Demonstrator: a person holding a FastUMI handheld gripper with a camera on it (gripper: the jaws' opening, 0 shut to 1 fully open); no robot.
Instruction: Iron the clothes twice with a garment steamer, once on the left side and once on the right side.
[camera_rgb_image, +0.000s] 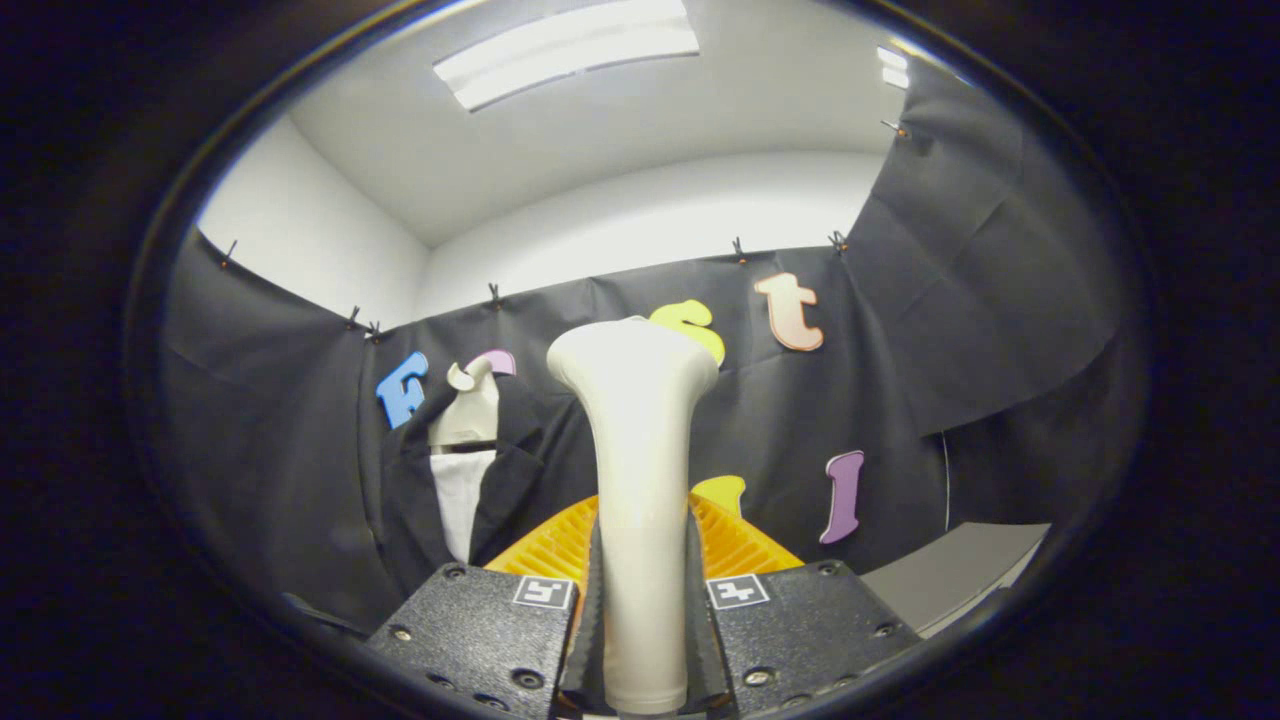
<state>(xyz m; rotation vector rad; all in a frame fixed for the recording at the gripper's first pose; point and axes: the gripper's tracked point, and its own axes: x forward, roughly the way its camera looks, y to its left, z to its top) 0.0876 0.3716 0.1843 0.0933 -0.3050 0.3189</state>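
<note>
While the gripper points fwd at the booth wall, both fingers are closed snug on the steamer, w/ its pale handle standing upright between them and its wider head at top. Just behind the handle sits an orange ribbed rack. Beyond & to the left, a dark jacket over a white shirt hangs on a hanger vs. the black cloth. Grey tabletop to the right.

Upright cream garment steamer between the fingers; dark jacket on mannequin beyond, leftward.
</note>
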